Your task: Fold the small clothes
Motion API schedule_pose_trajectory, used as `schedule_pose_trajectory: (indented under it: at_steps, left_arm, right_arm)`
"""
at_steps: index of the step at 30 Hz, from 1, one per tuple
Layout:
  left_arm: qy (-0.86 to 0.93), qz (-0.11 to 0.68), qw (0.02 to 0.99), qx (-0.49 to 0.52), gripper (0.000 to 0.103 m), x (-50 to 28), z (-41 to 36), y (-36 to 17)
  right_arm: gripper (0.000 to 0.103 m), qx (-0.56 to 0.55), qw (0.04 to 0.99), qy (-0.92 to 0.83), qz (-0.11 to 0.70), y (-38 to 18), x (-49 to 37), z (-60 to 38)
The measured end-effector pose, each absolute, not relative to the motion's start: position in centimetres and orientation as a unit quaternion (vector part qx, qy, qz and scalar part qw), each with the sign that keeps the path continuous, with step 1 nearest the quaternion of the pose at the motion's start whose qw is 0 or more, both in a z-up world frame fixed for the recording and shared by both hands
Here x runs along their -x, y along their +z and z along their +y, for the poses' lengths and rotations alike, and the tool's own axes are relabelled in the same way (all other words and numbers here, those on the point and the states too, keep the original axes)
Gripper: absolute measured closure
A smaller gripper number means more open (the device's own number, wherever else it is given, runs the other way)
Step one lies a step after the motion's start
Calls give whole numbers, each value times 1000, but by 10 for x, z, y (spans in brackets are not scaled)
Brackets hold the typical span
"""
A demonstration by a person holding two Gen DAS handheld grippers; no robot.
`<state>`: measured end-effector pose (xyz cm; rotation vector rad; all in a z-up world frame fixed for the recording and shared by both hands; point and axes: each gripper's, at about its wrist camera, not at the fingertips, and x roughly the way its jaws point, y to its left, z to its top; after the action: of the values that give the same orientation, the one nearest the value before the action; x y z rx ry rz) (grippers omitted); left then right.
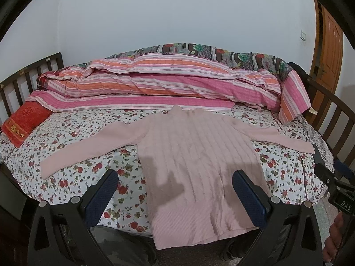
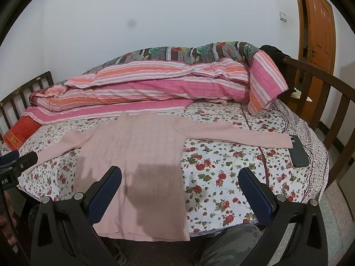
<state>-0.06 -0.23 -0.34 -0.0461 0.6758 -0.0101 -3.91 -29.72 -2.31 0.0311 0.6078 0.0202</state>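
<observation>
Currently the pink sweater (image 1: 195,155) lies flat on the bed (image 1: 73,133), hem hanging over the near edge, collar toward the striped quilt (image 1: 155,84), sleeves spread sideways. Left hand-held gripper (image 1: 175,190) and right hand-held gripper (image 2: 180,188) both hover with jaws spread wide, empty. Long axis runs away from both; the left is more squarely over the body, the right nearer the sleeve by the phone (image 2: 298,150).

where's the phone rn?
The phone lies flat on the floral sheet in the right wrist view, toward the bed's right edge, touching the cuff of the pink sweater's right-hand sleeve. Both grippers are open, clear of it.
</observation>
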Motion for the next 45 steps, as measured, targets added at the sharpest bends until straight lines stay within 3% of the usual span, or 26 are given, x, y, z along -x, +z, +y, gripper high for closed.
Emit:
schedule_pose_trajectory:
  at_steps: [27, 39, 45]
  left_arm:
    - [-5, 326, 945, 35, 0, -3, -3, 3]
    - [-7, 322, 944, 68, 0, -27, 41, -43]
    - [-13, 328, 935, 136, 2, -48, 84, -77]
  right_arm:
    - [0, -7, 956, 14, 294, -22, 41, -290]
    - [0, 1, 959, 32, 281, -50, 21, -278]
    - [0, 24, 957, 39, 287, -72, -2, -263]
